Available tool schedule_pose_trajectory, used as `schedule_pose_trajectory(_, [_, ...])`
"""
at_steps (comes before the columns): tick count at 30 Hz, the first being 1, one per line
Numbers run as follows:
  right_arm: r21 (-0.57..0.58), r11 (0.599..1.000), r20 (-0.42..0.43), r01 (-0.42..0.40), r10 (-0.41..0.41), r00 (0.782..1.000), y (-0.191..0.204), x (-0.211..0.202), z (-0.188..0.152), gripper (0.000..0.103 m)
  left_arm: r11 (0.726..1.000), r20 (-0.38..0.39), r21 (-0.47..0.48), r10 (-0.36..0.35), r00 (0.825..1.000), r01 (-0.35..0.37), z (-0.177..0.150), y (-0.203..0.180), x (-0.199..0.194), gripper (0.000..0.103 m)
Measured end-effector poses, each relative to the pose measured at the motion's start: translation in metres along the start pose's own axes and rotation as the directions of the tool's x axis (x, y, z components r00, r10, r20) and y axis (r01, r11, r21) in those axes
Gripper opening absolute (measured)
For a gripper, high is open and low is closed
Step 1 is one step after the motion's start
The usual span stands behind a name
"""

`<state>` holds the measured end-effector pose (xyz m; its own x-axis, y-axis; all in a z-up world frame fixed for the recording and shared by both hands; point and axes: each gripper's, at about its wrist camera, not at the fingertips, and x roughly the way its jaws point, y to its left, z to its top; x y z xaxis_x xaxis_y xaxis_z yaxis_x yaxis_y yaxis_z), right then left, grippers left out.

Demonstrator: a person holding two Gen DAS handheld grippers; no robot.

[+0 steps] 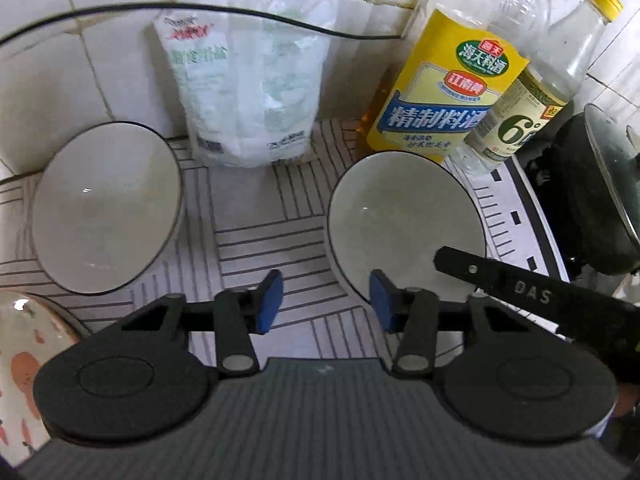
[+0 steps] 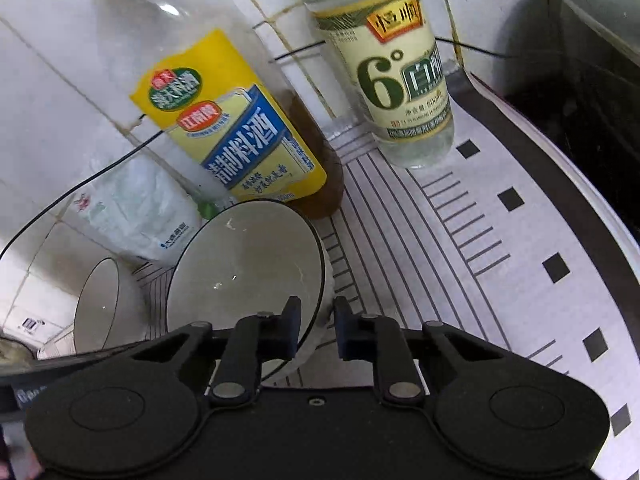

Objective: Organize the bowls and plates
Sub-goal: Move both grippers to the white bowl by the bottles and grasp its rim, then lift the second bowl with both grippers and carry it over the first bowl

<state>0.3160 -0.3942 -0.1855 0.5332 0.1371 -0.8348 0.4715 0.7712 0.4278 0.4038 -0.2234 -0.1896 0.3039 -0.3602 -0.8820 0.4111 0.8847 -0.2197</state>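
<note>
Little looks done: two white bowls sit apart on the surface [image 1: 256, 208], the left bowl [image 1: 106, 208] mid-left of frame untouched, while the right gripper [image 2: 317, 332] straddles the right bowl [image 2: 244, 276] rim, jaws narrow but not visibly clamped, and the left gripper [image 1: 326, 300] hovers half-open, empty.

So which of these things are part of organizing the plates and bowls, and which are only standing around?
Part of the job:
- left bowl
- right bowl, its rim between the right tool's fingers
- patterned dish, at the left edge
- left tool, open and empty

Only standing around:
- cooking wine bottle
- vinegar bottle
- white bag
- black pot
- black cable
</note>
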Motion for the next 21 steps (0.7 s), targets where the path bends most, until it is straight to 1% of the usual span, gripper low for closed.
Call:
schedule_pose_trajectory(2, [0.021,1.0,-0.013,-0.006,0.006,1.0,-0.002,0.004,0.002,0.018,1.0,-0.008,-0.006,-0.024,1.0,0.024,0.001,-0.001,0.005,0.027])
schedule_pose_trajectory(3, [0.032,0.999,-0.017,-0.01,0.01,1.0,-0.004,0.006,0.002,0.018,0.999,-0.012,-0.011,-0.037,0.999,0.037,0.001,-0.002,0.007,0.024])
schedule_pose_trajectory(4, [0.042,0.999,-0.022,-0.014,0.015,1.0,-0.006,0.006,0.003,0.016,0.999,-0.019,-0.016,-0.053,0.998,0.052,0.001,-0.002,0.008,0.018])
schedule_pose_trajectory(6, [0.057,0.998,-0.028,-0.019,0.021,0.999,-0.008,0.006,0.004,0.015,0.999,-0.02,-0.021,-0.047,0.999,0.046,0.001,-0.005,0.009,0.017])
schedule_pose_trajectory(10, [0.076,0.996,-0.025,-0.035,0.037,0.999,-0.01,0.001,0.0,0.016,1.0,-0.033,0.009,-0.02,0.999,0.02,-0.001,-0.014,0.003,0.017])
schedule_pose_trajectory(13, [0.05,0.998,-0.021,-0.049,0.05,0.999,-0.006,-0.009,-0.005,0.016,0.999,-0.022,0.042,-0.002,1.0,0.003,-0.005,-0.02,-0.01,0.017])
schedule_pose_trajectory(18, [0.028,0.997,-0.02,-0.079,0.079,0.997,0.0,-0.034,-0.011,0.016,0.999,-0.018,0.044,-0.001,1.0,0.002,-0.013,-0.024,-0.039,0.017])
schedule_pose_trajectory(19, [0.02,0.996,-0.015,-0.087,0.087,0.996,0.002,-0.04,-0.012,0.016,0.999,-0.015,0.044,-0.004,1.0,0.004,-0.016,-0.025,-0.045,0.017])
schedule_pose_trajectory(21, [0.007,0.995,-0.009,-0.104,0.104,0.995,0.005,-0.053,-0.016,0.017,0.998,0.03,0.066,-0.009,1.0,0.007,-0.024,-0.028,-0.062,0.017])
